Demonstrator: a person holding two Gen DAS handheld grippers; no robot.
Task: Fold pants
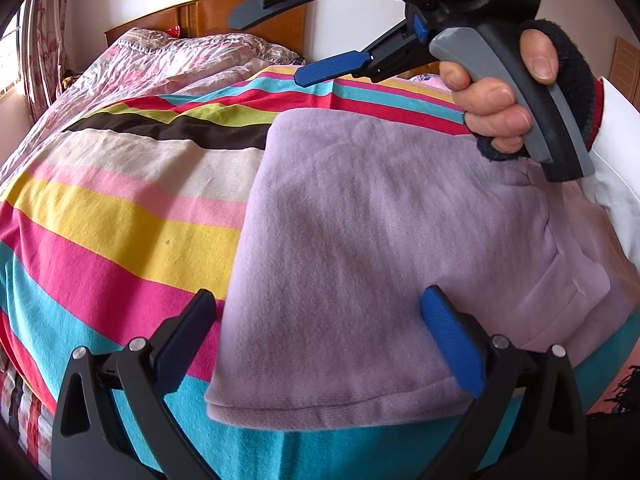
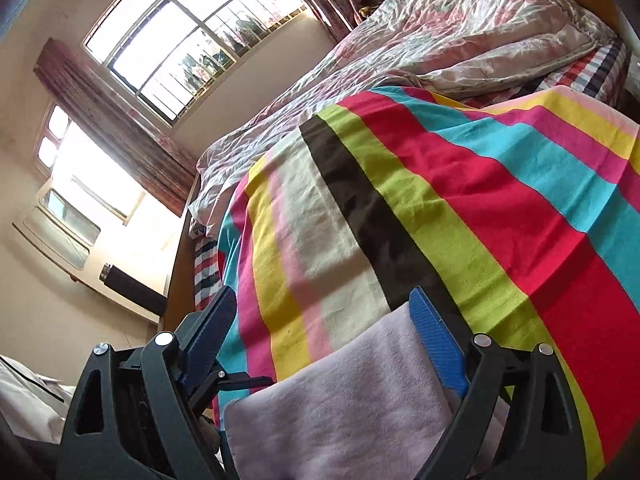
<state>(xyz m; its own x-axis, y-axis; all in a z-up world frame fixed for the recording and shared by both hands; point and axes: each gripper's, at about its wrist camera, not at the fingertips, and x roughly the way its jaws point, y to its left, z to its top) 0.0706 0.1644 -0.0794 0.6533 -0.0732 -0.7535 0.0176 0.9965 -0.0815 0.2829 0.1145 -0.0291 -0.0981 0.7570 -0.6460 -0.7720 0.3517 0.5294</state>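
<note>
**Both tongs spread wide over folded lilac pants on a striped bedsheet**

The left gripper (image 1: 318, 328) stands with its jaws wide apart, holding nothing. In its own wrist view its left blue pad (image 1: 188, 344) hangs over the striped sheet (image 1: 120, 220), while the right pad (image 1: 452, 344) sits over the pants (image 1: 380, 232), near their bottom hem.

The right gripper (image 2: 324, 332) is likewise spread wide and grips nothing; its blue fingers (image 2: 436, 344) frame the near corner of the pants (image 2: 340, 400), at 6 o'clock in that view. Seen from the left wrist, this gripper (image 1: 280, 36) hangs at 12 to 1 o'clock, clear above the cloth, with the right hand (image 1: 500, 100) in a dark fingerless glove wrapped round its grey handle.

The pants are lilac and lie folded into a thick rectangle on the sheet, filling the view from centre to 4 o'clock in the left wrist picture, a pocket seam showing at 3 to 4 o'clock.

Beyond the sheet, a crumpled floral quilt (image 1: 180, 60) lies at 11 o'clock before a wooden headboard (image 1: 192, 16). In the right wrist view, a barred window (image 2: 192, 36) with a reddish curtain (image 2: 116, 128) sits at 10 to 11 o'clock.
</note>
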